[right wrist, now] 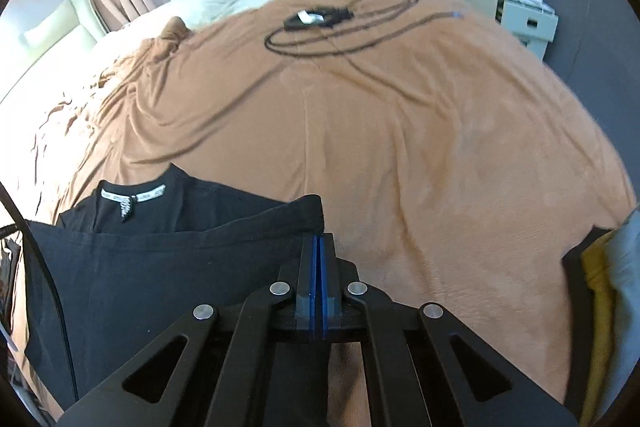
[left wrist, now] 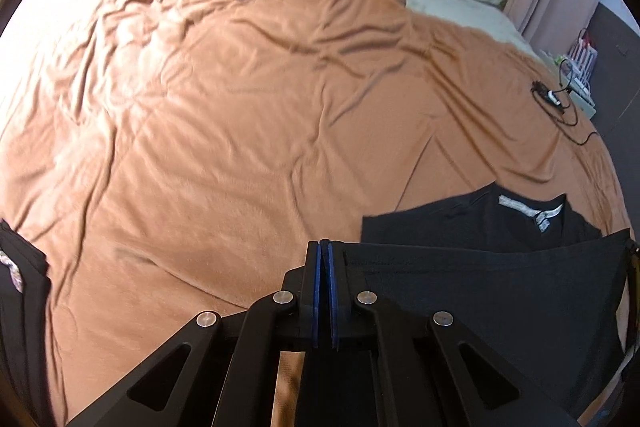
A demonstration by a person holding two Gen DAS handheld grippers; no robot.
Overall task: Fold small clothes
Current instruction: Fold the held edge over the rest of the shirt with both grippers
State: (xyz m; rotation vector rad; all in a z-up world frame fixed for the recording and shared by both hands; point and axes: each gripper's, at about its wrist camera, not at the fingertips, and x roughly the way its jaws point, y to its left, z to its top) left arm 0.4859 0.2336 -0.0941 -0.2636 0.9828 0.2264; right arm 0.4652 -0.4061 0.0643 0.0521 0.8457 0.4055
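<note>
While the tan blanket (left wrist: 224,115) covers most of the bed, a dark folded pile (left wrist: 22,291) sits at its far left edge in the left wrist view. The left gripper (left wrist: 325,247) has its blue-padded fingers pressed together on the left corner of the black shirt (left wrist: 480,291), and that edge is lifted and stretched taut toward the right. Beyond the raised edge, the shirt's neckline with its white label (left wrist: 532,211) lies flat on the blanket. The right gripper (right wrist: 319,241) is likewise clamped on the shirt's opposite corner. Farther back a black cable (right wrist: 320,35) coils on the blanket, and folded clothes in yellow and grey (right wrist: 604,291) sit at the right edge
</note>
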